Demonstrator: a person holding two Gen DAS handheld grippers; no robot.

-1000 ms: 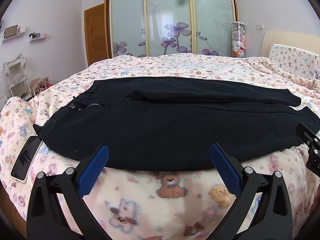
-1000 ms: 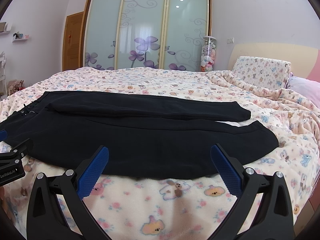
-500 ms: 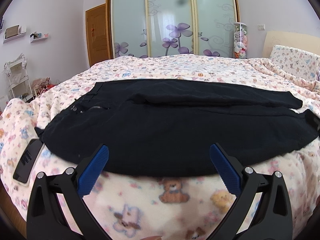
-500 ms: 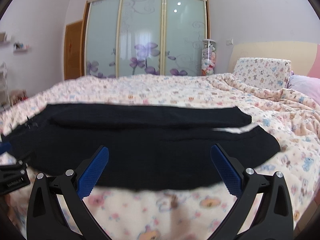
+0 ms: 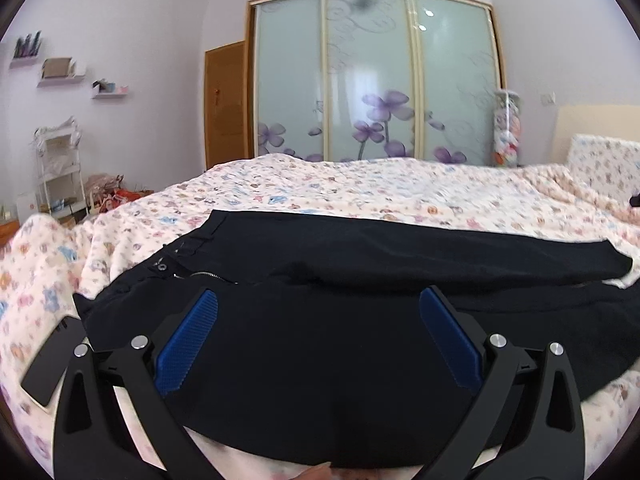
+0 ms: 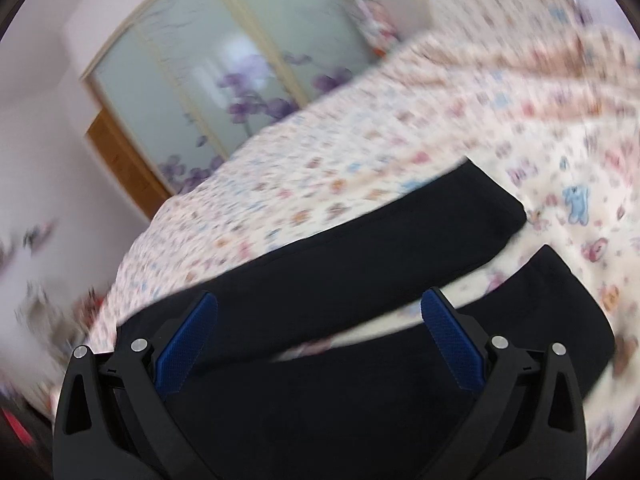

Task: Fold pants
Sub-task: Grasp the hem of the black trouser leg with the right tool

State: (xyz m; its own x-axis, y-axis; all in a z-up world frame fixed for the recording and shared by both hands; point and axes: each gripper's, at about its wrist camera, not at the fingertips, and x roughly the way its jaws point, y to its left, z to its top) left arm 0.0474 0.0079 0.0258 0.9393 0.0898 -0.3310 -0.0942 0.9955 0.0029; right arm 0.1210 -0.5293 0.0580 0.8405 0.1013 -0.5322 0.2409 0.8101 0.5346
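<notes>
Black pants lie spread flat on the bed, waistband and zipper at the left, both legs running right. My left gripper is open above the near leg, close to the waist end, with nothing between its blue pads. The right wrist view is tilted and blurred; it shows the two leg ends with a strip of blanket between them. My right gripper is open over the near leg, holding nothing.
The bed is covered by a pink cartoon-print blanket. A dark phone lies on the blanket at the left by the waistband. Behind the bed stand sliding wardrobe doors, a wooden door and a white rack.
Both grippers have moved forward over the pants, which now fill the space between their fingers. The right gripper has tilted sharply and swung toward the leg ends. Both stayed open.
</notes>
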